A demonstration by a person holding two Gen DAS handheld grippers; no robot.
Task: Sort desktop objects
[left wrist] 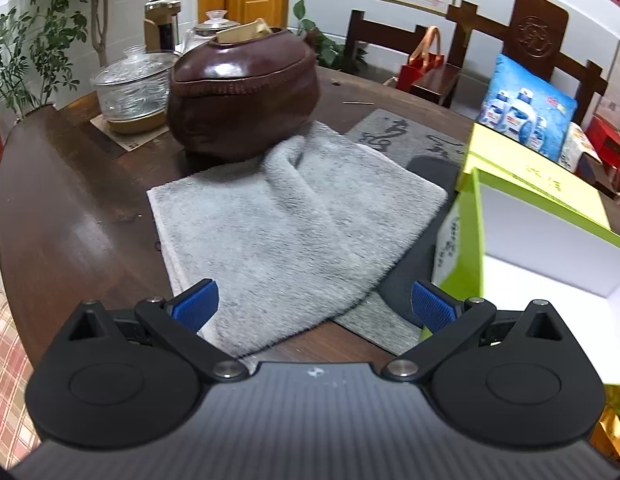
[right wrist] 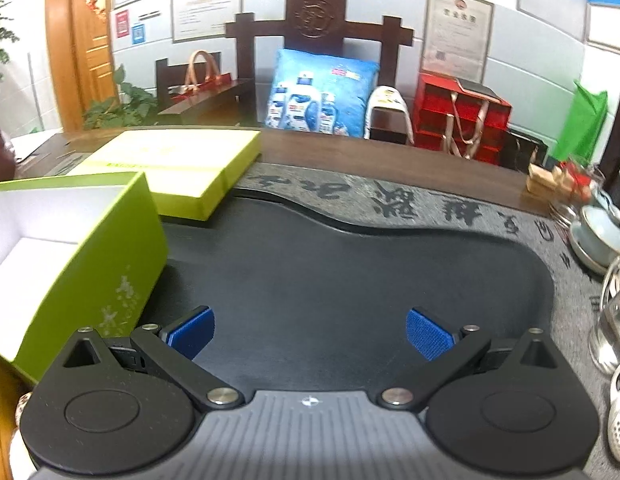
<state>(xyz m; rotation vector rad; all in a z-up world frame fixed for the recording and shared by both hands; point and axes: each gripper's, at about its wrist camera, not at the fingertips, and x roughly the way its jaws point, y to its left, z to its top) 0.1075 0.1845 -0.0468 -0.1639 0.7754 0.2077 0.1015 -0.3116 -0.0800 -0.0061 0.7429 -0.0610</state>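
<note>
The left claw [left wrist: 313, 304] hung with its blue pads [left wrist: 196, 304] wide apart and held nothing. Under it lay a grey towel [left wrist: 286, 224], folded loosely, on the dark wooden counter [left wrist: 70, 200]. Behind the towel, and touching its far edge, stood a brown pot [left wrist: 242, 104] with a lid. Left of the pot was a glass bowl [left wrist: 130, 84] with a glass cover. Right of the towel stood an open green box [left wrist: 521, 240], white inside; the towel's right corner came near the box wall.

The right claw [right wrist: 310, 334] was also spread open and empty, above a black tray [right wrist: 349, 272]. The green box [right wrist: 82, 256] stood at the left edge of the tray, just beside the left pad. Behind the box lay its yellow-green lid [right wrist: 178, 168], flat, with one corner over the tray's far edge. A grey mat [right wrist: 449, 208] with dark characters ran behind and right of the tray.
</note>
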